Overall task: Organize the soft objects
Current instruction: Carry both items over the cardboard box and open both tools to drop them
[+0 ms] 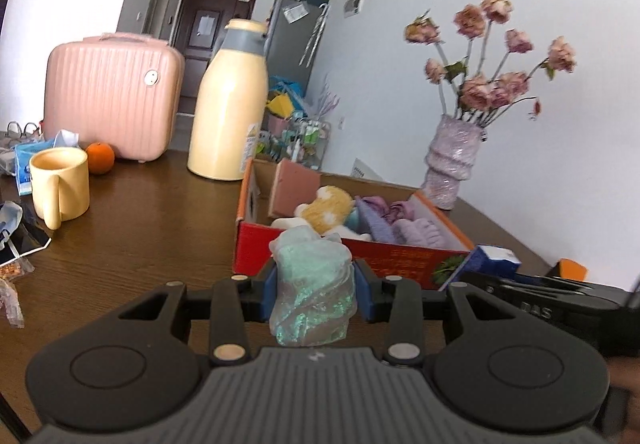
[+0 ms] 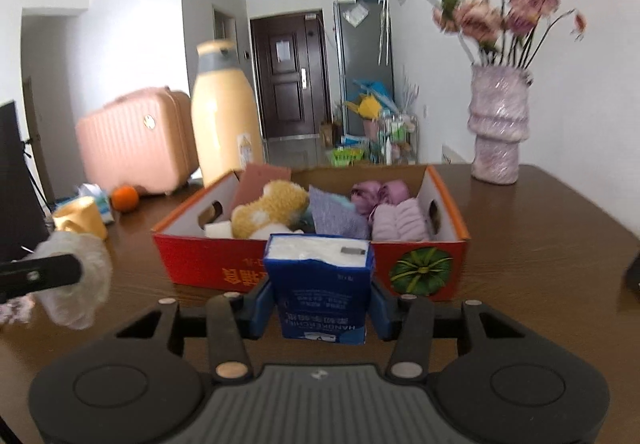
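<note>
Soft objects: left gripper (image 1: 314, 290) jaws pinch one teal glittery soft bundle (image 1: 314, 284), upright, and right gripper (image 2: 319, 302) jaws pinch one blue tissue pack (image 2: 320, 294), long axis vertical, open end up. The red cardboard box (image 2: 212, 264) sits on the counter (image 2: 540, 264) straight ahead of both jaws, just past the right load, so the right looks nearer. In the box: one yellow plush (image 2: 268, 209), one brown sponge (image 2: 256, 177), one purple cloth (image 2: 334, 213), some lilac pieces, count unclear.

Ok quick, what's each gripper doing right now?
Left gripper: closed on a green soft bundle.
Right gripper: closed on a blue tissue pack.
</note>
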